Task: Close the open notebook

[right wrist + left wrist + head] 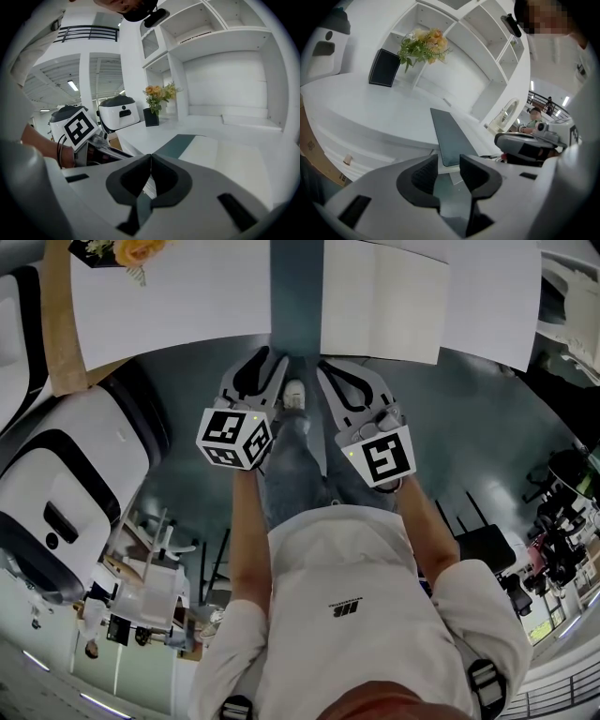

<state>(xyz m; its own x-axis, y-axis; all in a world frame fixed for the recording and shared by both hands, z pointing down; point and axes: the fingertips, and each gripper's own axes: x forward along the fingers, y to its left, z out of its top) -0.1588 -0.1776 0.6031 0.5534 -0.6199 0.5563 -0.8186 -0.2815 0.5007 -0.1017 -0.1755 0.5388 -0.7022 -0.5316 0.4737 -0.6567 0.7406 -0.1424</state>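
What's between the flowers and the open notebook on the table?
In the head view, a dark teal strip lies flat between the flowers and the open notebook; the rest is bare white table.

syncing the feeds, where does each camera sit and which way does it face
Head view: on the person's head, facing steeply down at the open notebook on the white table; shirt, forearms, left gripper and right gripper show.
Left gripper view: on the left gripper, facing along its apart jaws across the table to the flowers; shirt at right.
Right gripper view: on the right gripper, jaws together, facing over the notebook; left forearm shows.
Shared: both gripper views see the flowers.
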